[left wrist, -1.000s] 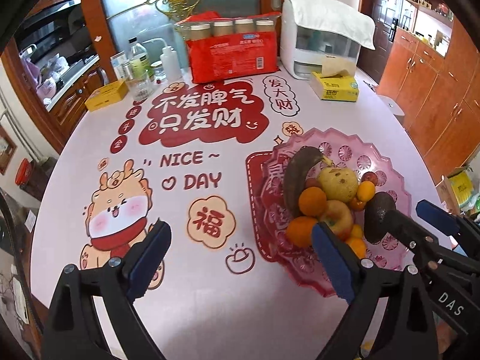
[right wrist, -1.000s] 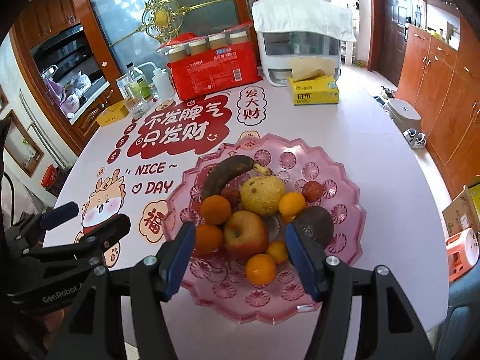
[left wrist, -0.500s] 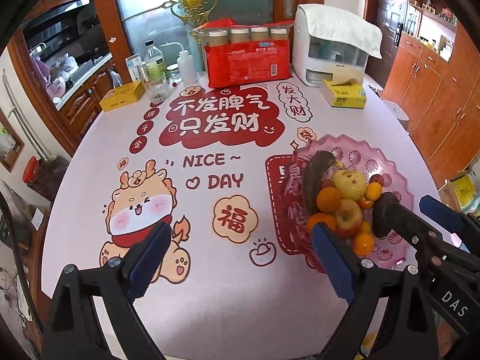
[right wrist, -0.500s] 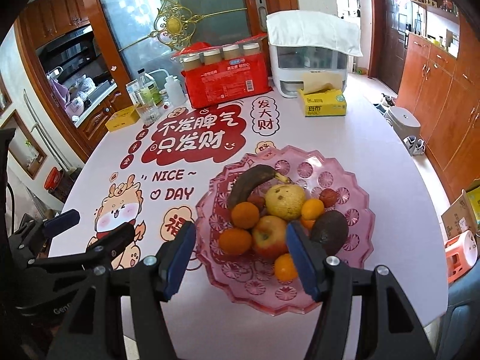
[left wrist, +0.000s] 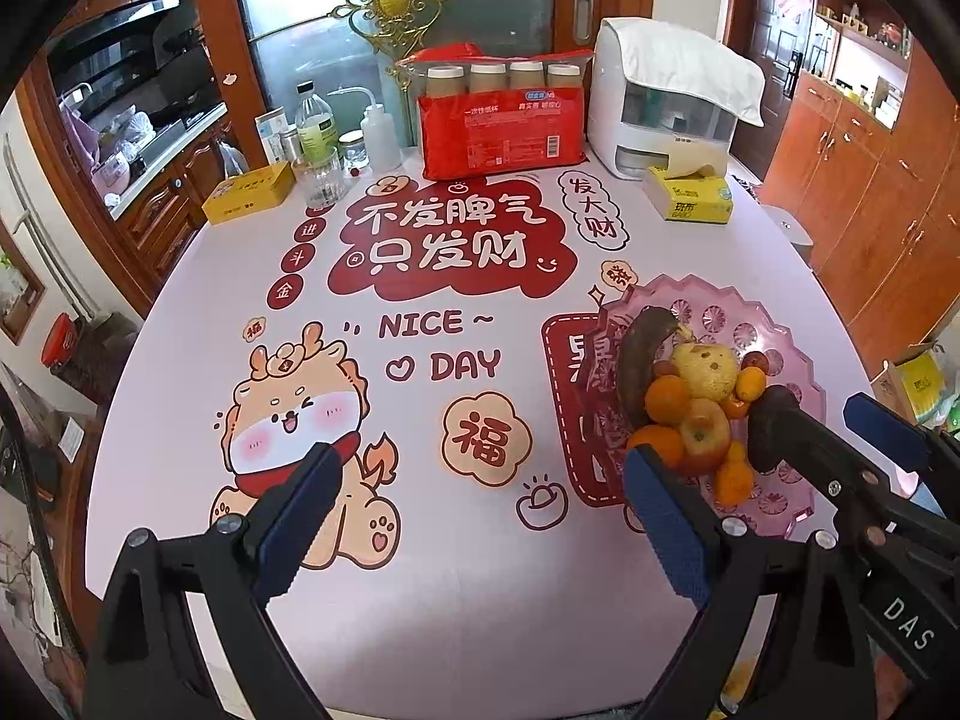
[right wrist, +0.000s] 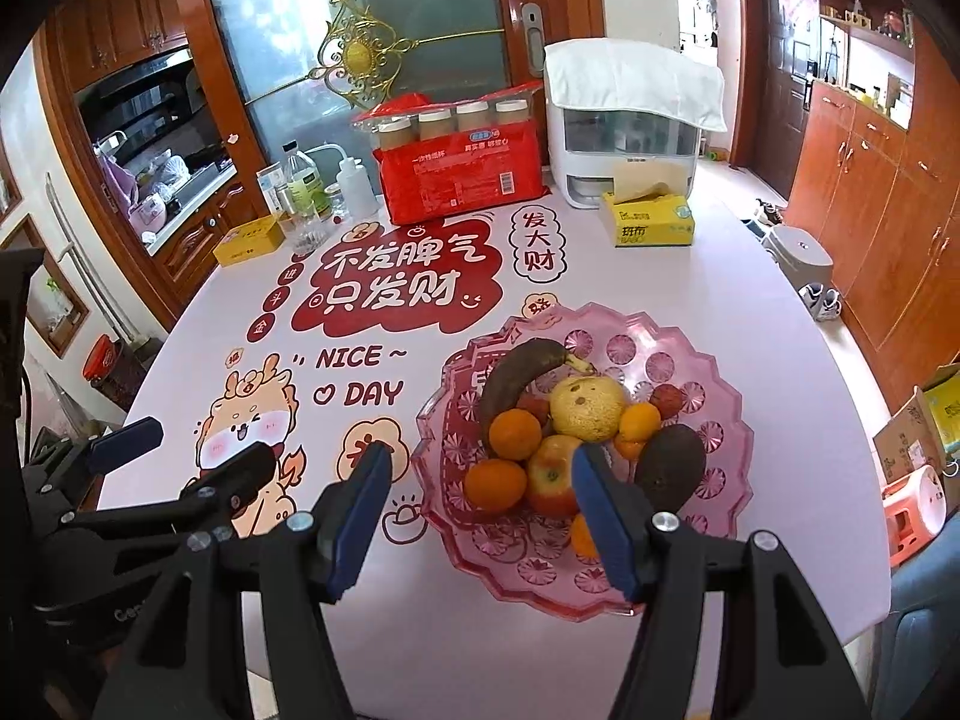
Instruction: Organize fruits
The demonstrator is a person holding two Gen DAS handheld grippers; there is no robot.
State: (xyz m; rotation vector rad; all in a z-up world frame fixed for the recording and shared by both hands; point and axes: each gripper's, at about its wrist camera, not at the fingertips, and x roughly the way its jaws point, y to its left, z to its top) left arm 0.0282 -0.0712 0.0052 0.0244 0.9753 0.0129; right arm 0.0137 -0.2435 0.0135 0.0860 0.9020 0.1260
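Observation:
A pink plastic fruit plate (right wrist: 678, 336) stands on the right of the table and also shows in the left wrist view (left wrist: 774, 330). It holds a dark banana (right wrist: 516, 378), a pear (right wrist: 588, 408), an apple (right wrist: 549, 471), several oranges (right wrist: 514, 433), an avocado (right wrist: 669, 465) and small red fruits. My right gripper (right wrist: 480, 510) is open and empty, held above the plate's near edge. My left gripper (left wrist: 480, 516) is open and empty, above the table's near left, left of the plate.
At the table's back stand a red pack of cups (left wrist: 501, 120), a white appliance under a cloth (left wrist: 666, 102), a yellow tissue box (left wrist: 690, 198), bottles and a glass (left wrist: 321, 144), and a yellow tin (left wrist: 249, 192). Wooden cabinets (left wrist: 870, 192) line the right wall.
Both grippers have drawn back and upward from the table. The plate and fruit look smaller and farther. Nothing was taken hold of.

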